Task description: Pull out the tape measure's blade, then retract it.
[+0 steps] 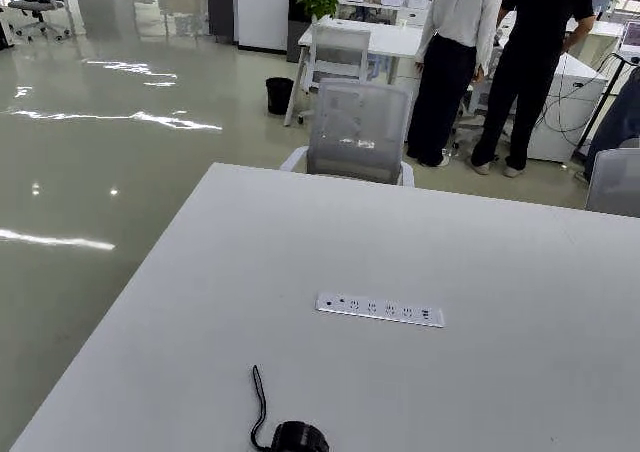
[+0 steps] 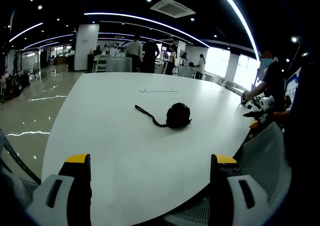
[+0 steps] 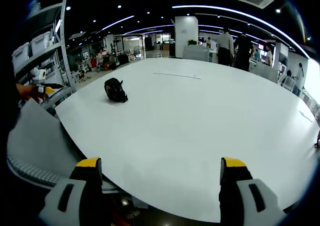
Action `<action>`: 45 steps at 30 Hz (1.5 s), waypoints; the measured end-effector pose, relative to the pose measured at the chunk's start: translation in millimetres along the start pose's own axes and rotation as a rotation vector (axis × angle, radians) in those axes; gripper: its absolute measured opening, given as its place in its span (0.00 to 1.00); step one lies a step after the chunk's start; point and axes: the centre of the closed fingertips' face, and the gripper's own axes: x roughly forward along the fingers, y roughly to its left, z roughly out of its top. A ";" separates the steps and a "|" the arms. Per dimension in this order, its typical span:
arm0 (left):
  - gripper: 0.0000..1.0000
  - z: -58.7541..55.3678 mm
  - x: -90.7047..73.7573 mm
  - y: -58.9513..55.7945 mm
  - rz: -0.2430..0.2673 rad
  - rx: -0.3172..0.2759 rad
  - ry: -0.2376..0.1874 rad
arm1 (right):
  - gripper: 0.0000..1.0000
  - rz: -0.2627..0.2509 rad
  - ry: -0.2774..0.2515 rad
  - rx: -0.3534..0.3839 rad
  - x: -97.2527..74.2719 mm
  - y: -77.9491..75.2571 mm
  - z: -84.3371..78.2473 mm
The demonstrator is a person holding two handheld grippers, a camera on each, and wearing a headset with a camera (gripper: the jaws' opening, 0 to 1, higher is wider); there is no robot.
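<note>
head view is showing a round black tape measure [image 1: 298,437] lying untouched near the front edge of a white bench [image 1: 450,242]. left hand-held gripper [image 2: 151,159] and right hand-held gripper [image 3: 161,162] are hovering spread wide, empty; the next move is probably calling for gripping case and blade tip.

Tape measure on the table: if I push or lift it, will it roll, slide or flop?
The tape measure looks compact and rigid; on the smooth table it would probably slide. Its thin strap looks limp and will likely trail.
</note>
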 end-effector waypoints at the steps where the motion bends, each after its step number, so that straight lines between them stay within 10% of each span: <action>1: 0.99 -3.5 0.9 4.2 0.003 0.002 0.009 | 1.00 0.002 0.001 0.008 -0.7 0.1 -0.4; 45: 0.99 -2.0 18.7 18.9 -0.022 0.021 0.019 | 1.00 -0.046 -0.015 0.006 -8.8 -7.5 -7.6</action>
